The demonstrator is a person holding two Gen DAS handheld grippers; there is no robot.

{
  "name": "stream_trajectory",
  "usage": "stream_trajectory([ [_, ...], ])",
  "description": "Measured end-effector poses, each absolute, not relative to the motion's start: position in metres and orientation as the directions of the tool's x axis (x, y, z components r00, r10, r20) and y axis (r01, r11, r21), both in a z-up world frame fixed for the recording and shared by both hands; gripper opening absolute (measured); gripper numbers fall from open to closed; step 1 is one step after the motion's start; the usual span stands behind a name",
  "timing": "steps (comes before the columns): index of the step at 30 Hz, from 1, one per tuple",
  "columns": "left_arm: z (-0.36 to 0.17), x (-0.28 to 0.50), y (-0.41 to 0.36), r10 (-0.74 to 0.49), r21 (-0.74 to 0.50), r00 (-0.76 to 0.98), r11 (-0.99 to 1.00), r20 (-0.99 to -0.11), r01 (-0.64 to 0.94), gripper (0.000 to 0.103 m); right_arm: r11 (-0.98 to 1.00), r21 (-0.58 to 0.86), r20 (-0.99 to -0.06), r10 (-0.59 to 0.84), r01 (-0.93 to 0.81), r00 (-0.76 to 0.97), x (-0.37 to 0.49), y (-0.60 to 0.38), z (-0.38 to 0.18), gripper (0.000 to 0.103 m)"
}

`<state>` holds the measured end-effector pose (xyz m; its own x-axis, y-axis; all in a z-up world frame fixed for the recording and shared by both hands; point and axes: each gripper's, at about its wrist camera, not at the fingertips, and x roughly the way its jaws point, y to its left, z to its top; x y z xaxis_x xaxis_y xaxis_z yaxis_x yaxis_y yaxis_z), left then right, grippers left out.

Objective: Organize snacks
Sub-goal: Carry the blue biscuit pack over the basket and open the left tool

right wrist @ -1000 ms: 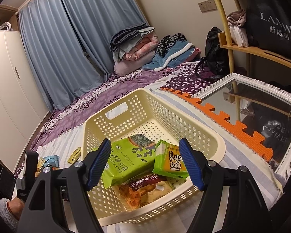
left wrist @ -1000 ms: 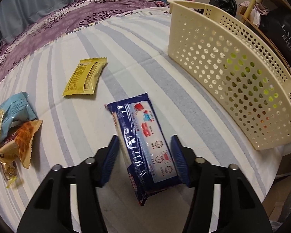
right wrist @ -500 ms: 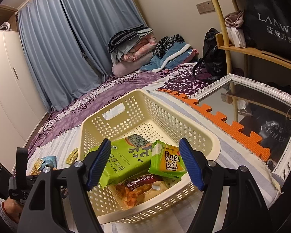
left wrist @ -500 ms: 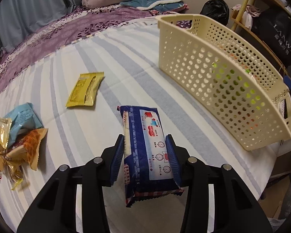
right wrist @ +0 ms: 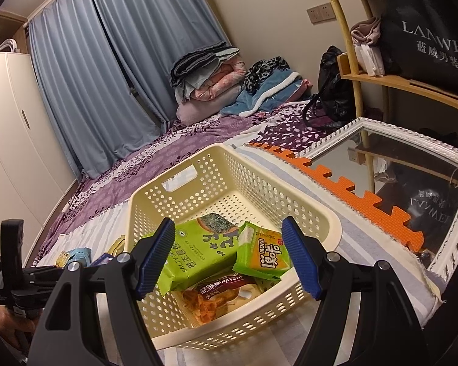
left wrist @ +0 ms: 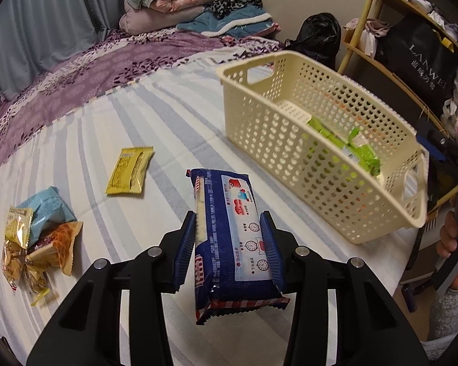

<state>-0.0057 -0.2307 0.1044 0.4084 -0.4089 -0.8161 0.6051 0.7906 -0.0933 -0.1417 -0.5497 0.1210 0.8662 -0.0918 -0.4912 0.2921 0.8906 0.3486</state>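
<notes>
Indoors, striped bedsheet [left wrist: 85, 140], purple bedspread [left wrist: 85, 70]; blue curtains [right wrist: 113, 61]

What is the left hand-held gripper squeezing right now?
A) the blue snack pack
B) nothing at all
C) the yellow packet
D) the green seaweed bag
A: the left hand-held gripper has its two blue pads pressed against the sides of the blue snack pack, which is lifted off the striped sheet, while the yellow packet lies flat on that sheet.
</notes>
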Motion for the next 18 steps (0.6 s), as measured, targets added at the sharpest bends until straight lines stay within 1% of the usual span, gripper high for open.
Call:
stream_trajectory([
  [8,0.159,-0.013,-0.258,-0.506,-0.106,0.444,0.739,-0.739,0.665,0.044,0.889,0.355,-0.483,-0.090,0.289,0.871,-0.144,-0.548,0.122,0.072],
  [12,0.170,-0.013,-0.285,-0.545,-0.114,0.424,0.700,-0.723,0.705,0.044,0.887,0.354,-0.481,-0.098,0.295,0.871,-0.148,-0.550,0.123,0.072],
  [18,0.172,-0.017,-0.332,-0.599,-0.143,0.356,0.627,-0.717,0.766,0.044,0.880,0.352,-0.489,-0.117,0.318,0.864,-0.155,-0.555,0.122,0.072],
])
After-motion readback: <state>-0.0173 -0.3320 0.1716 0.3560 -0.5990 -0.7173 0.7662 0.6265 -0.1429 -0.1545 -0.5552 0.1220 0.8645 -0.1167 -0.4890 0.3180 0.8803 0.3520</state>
